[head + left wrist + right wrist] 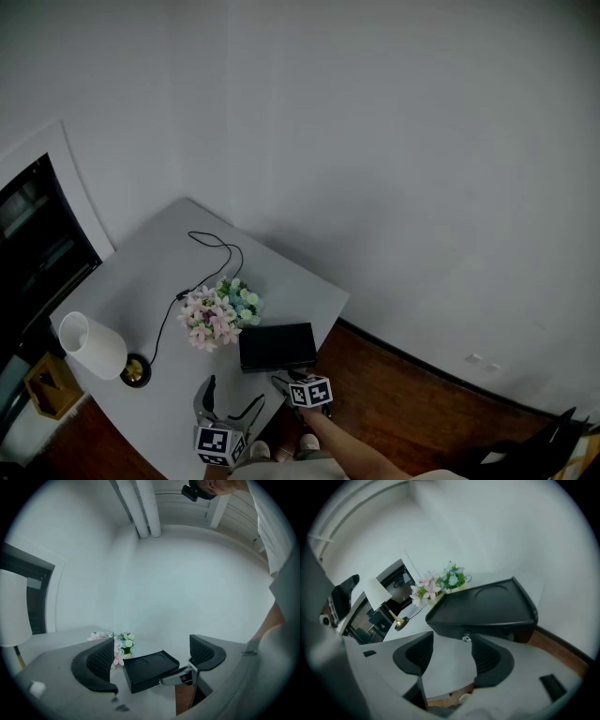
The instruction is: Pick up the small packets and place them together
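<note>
A closed black box (277, 346) lies near the front corner of the grey table (141, 272). My right gripper (300, 384) is at the box's near side. In the right gripper view the box (487, 606) fills the space ahead, and a small metal knob (466, 638) on its front sits between the parted fingertips of the right gripper (452, 639), untouched. My left gripper (217, 412) hovers over the table's near edge, open and empty (152, 641), facing the box (147, 667). A small white object (36, 686) lies on the table at lower left. No packet is plainly visible.
A bunch of pink and white flowers (217, 314) lies beside the box. A white-shaded lamp (92, 345) with a brass base stands at the left, its black cable (211, 253) looping across the table. A wooden floor (394, 394) lies beyond the table corner, and a dark opening (33, 244) is at the far left.
</note>
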Demonstrator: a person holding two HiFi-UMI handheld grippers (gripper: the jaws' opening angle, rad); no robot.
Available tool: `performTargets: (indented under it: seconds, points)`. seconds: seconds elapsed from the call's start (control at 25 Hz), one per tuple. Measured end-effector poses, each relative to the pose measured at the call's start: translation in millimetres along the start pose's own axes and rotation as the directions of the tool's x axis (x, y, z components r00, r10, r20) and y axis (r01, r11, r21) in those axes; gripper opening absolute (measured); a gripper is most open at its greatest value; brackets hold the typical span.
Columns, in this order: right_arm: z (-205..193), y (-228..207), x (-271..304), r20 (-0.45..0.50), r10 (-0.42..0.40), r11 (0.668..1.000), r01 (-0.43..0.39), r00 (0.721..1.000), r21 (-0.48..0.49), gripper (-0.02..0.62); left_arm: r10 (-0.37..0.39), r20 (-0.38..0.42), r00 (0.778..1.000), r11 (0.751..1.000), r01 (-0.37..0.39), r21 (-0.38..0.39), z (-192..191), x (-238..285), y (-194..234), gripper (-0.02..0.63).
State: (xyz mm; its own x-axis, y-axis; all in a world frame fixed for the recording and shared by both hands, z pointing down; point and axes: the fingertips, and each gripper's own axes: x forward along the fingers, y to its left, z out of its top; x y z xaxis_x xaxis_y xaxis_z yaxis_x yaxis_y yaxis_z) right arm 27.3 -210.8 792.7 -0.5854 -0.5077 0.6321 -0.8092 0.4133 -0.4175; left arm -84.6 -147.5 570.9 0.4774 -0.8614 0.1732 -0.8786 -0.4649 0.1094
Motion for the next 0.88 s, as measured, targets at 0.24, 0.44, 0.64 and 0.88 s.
performTargets:
  seconds: [0.24, 0.44, 0.64, 0.88]
  points:
    - [-12.9, -23.7, 34.3, -0.072, -0.05, 0.974, 0.064, 0.996, 0.219, 0.17, 0.061, -0.009, 0.998, 0.997, -0.061, -0.039, -5.0, -13.2, 25.8, 0.488]
    - [-15.6, -33.2, 38.7, -0.094, -0.061, 0.969, 0.081, 0.994, 0.233, 0.063, 0.112, -0.023, 0.993, 0.992, -0.113, -0.064, -13.1, -30.8, 46.6, 0.486]
    - [-29.7, -24.7, 31.2, -0.092, -0.04, 0.975, 0.059, 0.995, 0.215, 0.061, 0.12, -0.035, 0.992, 0.989, -0.122, -0.079, -20.8, -36.1, 54.7, 0.488]
    - [-76.1, -0.3, 6.3, -0.131, 0.001, 0.98, 0.025, 0.991, 0.197, 0.061, 0.085, -0.041, 0.996, 0.993, -0.088, -0.077, -23.3, -26.6, 46.1, 0.488]
